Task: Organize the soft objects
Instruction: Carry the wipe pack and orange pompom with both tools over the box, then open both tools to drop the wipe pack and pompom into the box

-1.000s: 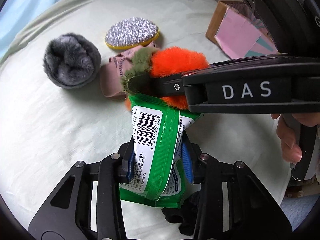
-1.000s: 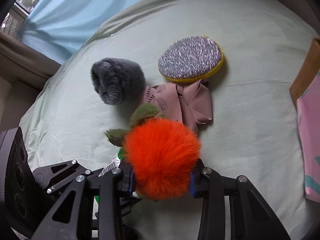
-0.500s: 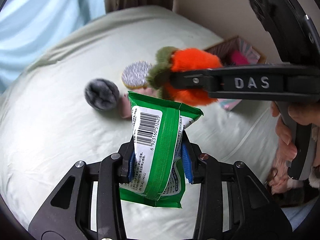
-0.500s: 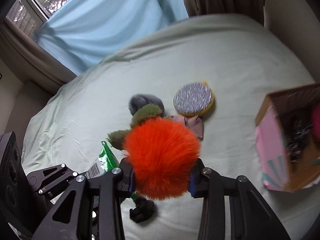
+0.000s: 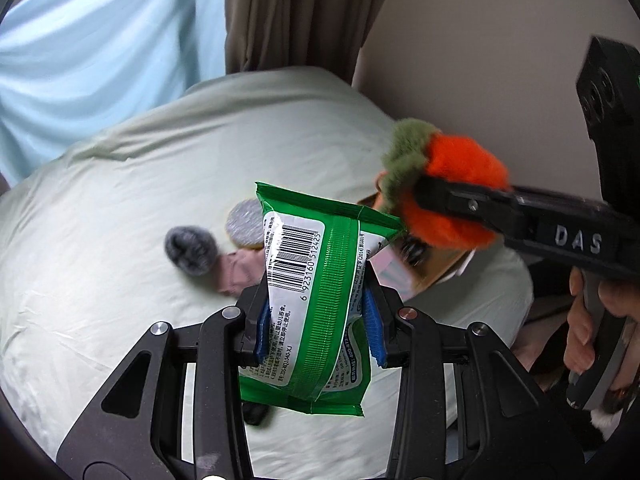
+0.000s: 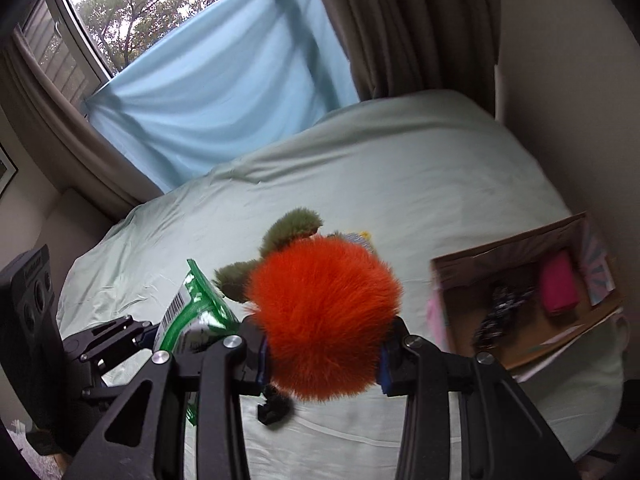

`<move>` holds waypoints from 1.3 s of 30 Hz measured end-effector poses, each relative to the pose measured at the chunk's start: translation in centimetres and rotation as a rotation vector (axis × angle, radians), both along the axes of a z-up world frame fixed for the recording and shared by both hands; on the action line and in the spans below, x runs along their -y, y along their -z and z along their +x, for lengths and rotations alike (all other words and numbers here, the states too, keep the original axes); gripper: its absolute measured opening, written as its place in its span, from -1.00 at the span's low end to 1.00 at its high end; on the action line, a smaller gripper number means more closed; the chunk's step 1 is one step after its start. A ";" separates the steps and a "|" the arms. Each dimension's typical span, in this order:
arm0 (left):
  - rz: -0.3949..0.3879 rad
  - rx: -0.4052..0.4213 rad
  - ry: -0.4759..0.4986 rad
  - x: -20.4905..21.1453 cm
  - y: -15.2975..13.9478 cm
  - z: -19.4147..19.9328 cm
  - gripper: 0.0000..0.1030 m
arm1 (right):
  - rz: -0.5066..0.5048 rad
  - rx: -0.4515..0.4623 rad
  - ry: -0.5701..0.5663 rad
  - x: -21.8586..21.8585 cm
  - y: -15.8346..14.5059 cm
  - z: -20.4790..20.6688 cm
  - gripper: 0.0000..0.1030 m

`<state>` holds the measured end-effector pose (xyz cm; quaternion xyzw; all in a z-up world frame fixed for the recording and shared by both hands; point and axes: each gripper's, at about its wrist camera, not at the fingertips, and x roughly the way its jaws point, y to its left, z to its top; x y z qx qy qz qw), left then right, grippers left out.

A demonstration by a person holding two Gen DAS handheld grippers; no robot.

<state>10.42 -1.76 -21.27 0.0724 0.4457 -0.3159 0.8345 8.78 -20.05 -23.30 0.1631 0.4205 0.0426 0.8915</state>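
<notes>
My left gripper [image 5: 318, 324] is shut on a green wipes packet [image 5: 316, 272], which stands upright between the blue pads, high above the pale green bed [image 5: 100, 240]. To its right, my right gripper [image 6: 322, 356] is shut on a fluffy orange plush with green leaves [image 6: 324, 312], also held in the air. The left wrist view shows the same plush [image 5: 456, 184] pinched by the right gripper [image 5: 436, 200]. On the bed lie a grey furry ball [image 5: 190, 250], a silver scrubber [image 5: 244, 224] and a pink cloth [image 5: 240, 272].
An open cardboard box [image 6: 520, 300] stands at the bed's right edge, holding a pink item [image 6: 558, 286] and a dark item [image 6: 500, 312]. A small black thing [image 6: 274, 406] lies on the sheet below the grippers. Curtains and a wall are behind the bed.
Both grippers have risen well above the bed with the packet and the plush still gripped. The items on the sheet look smaller, and the box's inside has come into view.
</notes>
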 end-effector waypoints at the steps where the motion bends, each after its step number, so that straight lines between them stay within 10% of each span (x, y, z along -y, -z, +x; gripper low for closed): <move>1: -0.005 0.001 -0.005 1.3 -0.4 0.0 -0.34 | -0.004 0.000 0.001 1.3 -0.4 -0.3 -0.30; 19: 0.001 -0.160 -0.039 25.1 4.9 3.3 -0.34 | -0.079 -0.148 0.049 23.3 3.7 1.3 -0.30; 39: 0.241 -0.453 -0.167 30.7 20.4 6.4 -0.34 | -0.001 -0.508 -0.057 27.8 17.9 10.4 -0.30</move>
